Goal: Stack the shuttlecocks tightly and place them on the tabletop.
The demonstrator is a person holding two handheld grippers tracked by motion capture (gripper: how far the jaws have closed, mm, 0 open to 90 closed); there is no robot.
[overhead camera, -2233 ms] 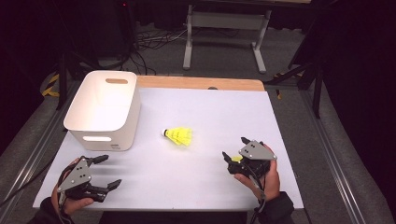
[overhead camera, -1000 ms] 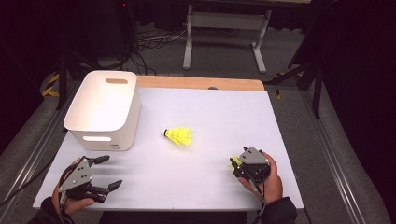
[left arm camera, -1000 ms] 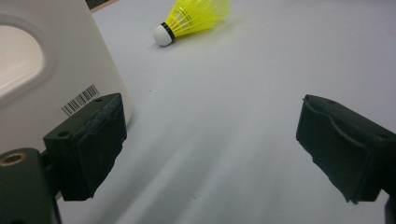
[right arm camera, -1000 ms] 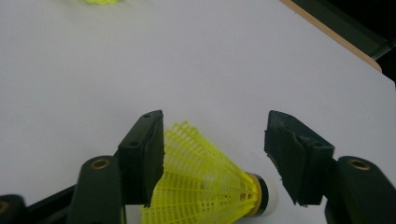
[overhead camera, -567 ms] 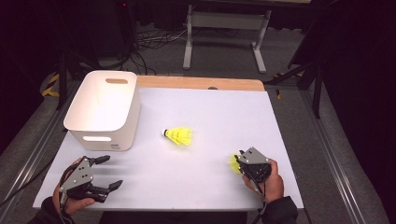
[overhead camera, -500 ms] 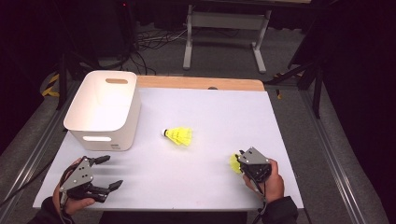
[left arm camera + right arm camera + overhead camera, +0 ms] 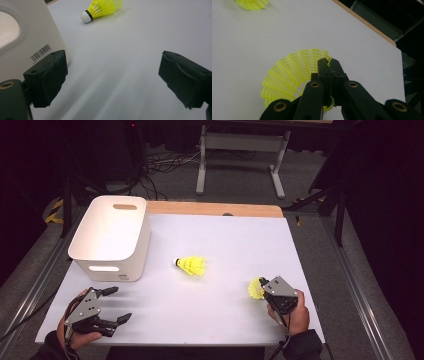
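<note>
Two yellow shuttlecocks are on the white bench (image 7: 225,245): one lies mid-bench (image 7: 191,266), the other (image 7: 294,75) sits near the front right, its skirt rim pinched by the right claw (image 7: 329,65), whose jaws have just closed. Lift gently, since the mesh crumples easily, then carry it to the white bin (image 7: 112,237). The left claw (image 7: 112,80) rests spread, empty.
</note>
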